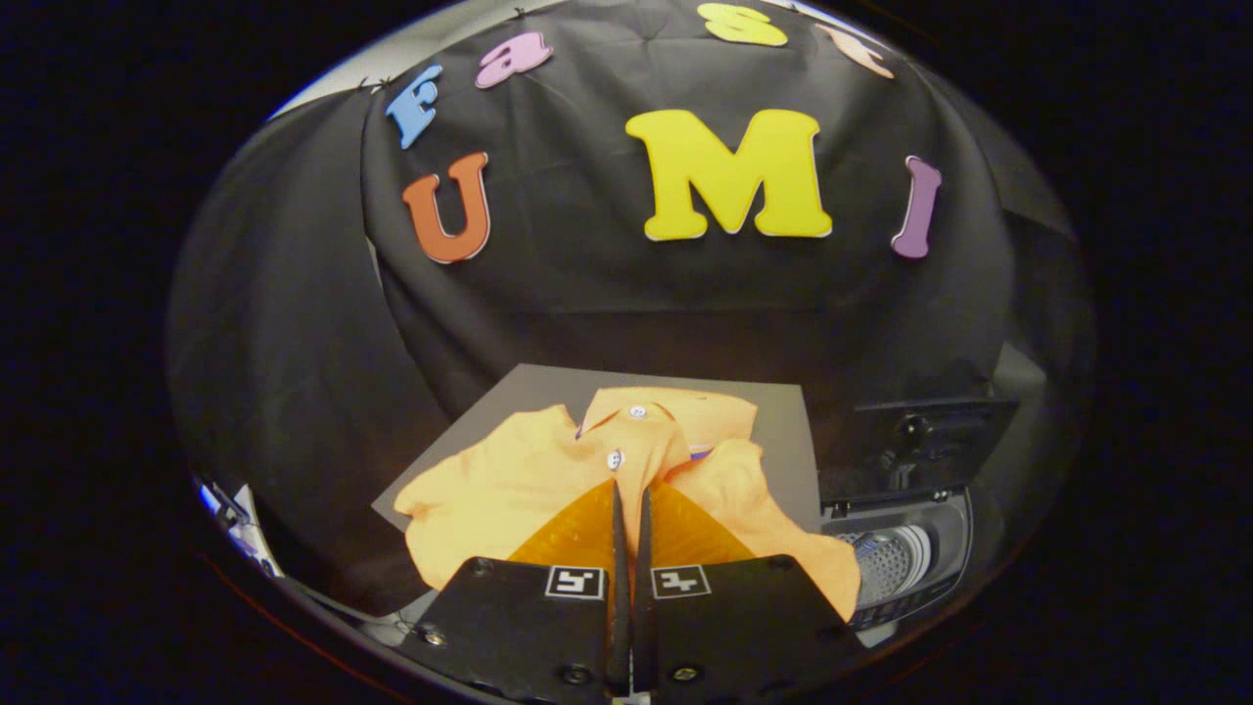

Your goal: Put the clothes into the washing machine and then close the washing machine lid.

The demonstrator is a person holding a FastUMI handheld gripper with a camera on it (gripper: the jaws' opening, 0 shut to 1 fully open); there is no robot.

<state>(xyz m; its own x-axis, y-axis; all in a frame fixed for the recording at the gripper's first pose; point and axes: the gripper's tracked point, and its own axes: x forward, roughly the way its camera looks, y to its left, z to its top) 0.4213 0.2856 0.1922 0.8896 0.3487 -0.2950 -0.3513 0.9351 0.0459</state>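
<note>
Jaws (629, 499) closed, empty, over orange shirt (509, 480) on grey mat (783, 441); washing machine (901, 558) beside.

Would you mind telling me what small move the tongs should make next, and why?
Probably open the tongs and lower them onto the shirt: they look shut with nothing between them, the shirt lies on the mat, and the washing machine beside it has its lid up.

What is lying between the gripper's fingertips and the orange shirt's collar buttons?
Only the orange shirt itself. In the gripper view, the gripper is nearly closed just above the fabric, below the lower button. The washing machine sits off to one side.
</note>
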